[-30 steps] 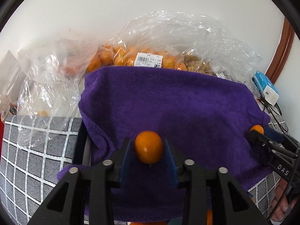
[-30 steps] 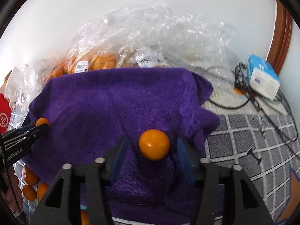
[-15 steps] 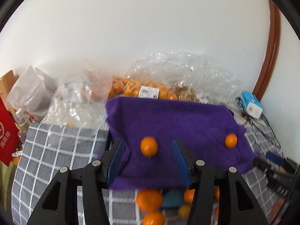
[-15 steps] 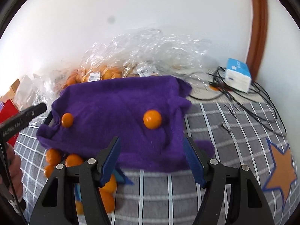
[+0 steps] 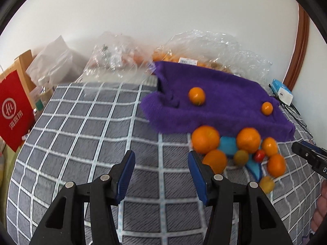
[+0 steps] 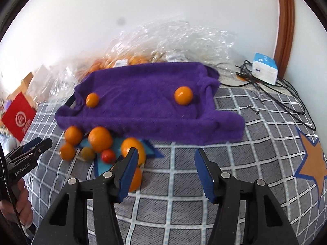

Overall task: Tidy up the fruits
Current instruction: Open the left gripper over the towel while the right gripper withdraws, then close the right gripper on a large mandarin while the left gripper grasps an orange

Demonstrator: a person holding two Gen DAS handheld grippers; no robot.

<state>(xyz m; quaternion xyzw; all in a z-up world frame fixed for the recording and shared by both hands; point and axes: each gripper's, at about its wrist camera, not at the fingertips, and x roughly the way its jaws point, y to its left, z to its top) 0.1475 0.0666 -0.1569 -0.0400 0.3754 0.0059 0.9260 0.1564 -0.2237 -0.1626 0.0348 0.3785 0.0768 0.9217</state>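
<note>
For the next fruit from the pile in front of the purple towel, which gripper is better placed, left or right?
Probably the right gripper: its left finger already overlaps an orange of the pile. The left gripper is open over bare checked cloth, with the pile off to its right.

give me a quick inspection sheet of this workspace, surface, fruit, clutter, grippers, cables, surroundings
surface: grey cloth with white grid lines, an orange star print at the right.
job's things: two small orange fruits, left one and right one, lie apart on the purple towel; a loose pile of oranges with one small red fruit sits in front of the towel.
clutter: clear plastic bags behind the towel, some holding oranges; red paper bag at the left.
grippers: left gripper open, empty; right gripper open, empty, its jaws have just been closing.
cables: black cables by a white and blue box.
surroundings: white wall, brown wooden trim.
</note>
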